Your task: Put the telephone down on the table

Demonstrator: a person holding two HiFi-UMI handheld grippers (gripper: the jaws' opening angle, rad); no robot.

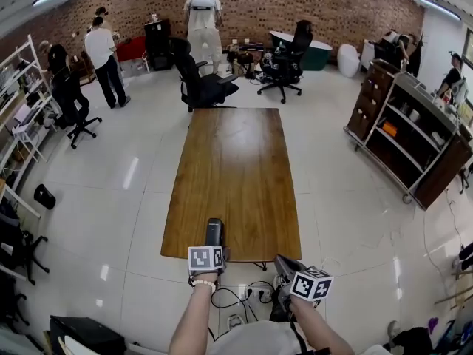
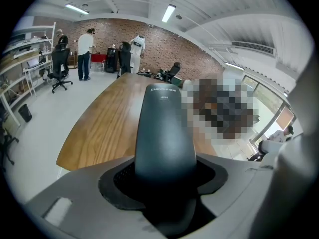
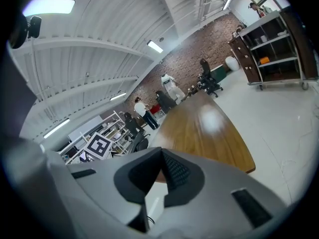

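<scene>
Telephone (image 1: 214, 231), dark handset, is clamped in the L gripper (image 1: 213, 248). In the left gripper view the pads grip its lower body on both sides and its rounded top (image 2: 164, 128) sticks up and away from the gripper (image 2: 164, 178). In head view the handset sits over the near edge of the table (image 1: 233, 168), slightly left of the table's mid-line. Can't tell whether it touches the wood. R gripper (image 1: 287, 265) is just right of the L one, at the near edge toward the near-right corner, mostly over floor. In the right gripper view its pads meet at the tip (image 3: 162, 171), jaws together, nothing between them. Table: long plank top with its long axis running near to far, the whole top showing as plain wood, the near edge the wider end. Open room: glossy white floor (image 1: 126, 198) along both long sides. The left strip is wide, out to a white rack (image 1: 22, 102) and an office chair (image 1: 74, 102). The right strip runs out to a dark wood shelf unit (image 1: 410, 139), well apart from the table edge. At the far end a black chair (image 1: 199, 87) stands just beyond the far edge, with a second chair (image 1: 284, 69) further right. A person (image 1: 103, 65) stands far left, near the brick wall (image 1: 295, 9). Cables and a power strip (image 1: 247, 294) lie on the floor below the near edge, between the two arms.
</scene>
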